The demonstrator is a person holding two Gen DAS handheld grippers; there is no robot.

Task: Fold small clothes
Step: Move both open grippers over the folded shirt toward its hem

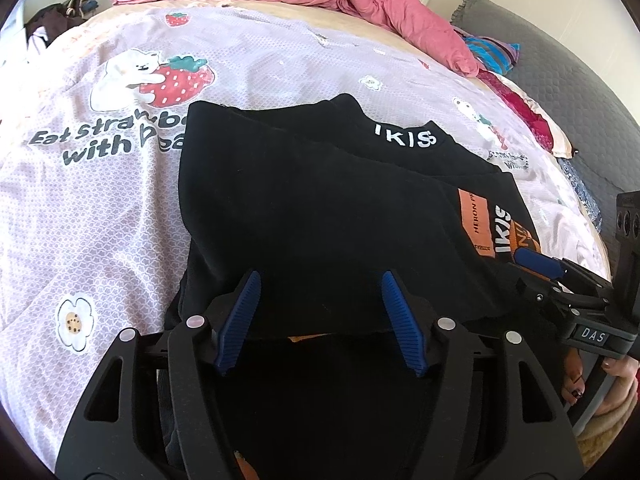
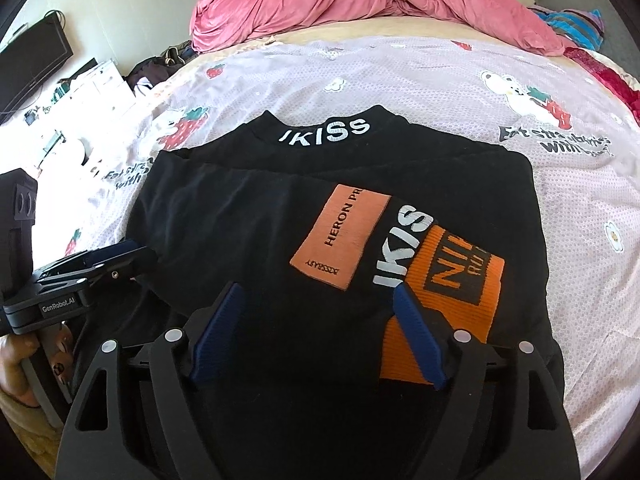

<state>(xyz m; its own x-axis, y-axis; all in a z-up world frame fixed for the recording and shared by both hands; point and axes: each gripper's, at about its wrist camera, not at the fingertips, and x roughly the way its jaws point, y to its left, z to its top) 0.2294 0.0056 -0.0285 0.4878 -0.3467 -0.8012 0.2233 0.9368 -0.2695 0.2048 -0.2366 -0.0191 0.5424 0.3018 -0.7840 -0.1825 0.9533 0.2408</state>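
A small black top lies partly folded on the bed, with white "IKISS" lettering at the collar and orange patches. My left gripper is open and empty, its blue fingers over the near left part of the top. My right gripper is open and empty over the near right part, by the orange cuff. The right gripper also shows in the left wrist view, and the left gripper in the right wrist view.
The bed carries a pale pink strawberry-and-bear sheet. A pink duvet is heaped at the far end. Striped and red clothes lie far right by a grey cushion. A cluttered desk with a monitor stands left.
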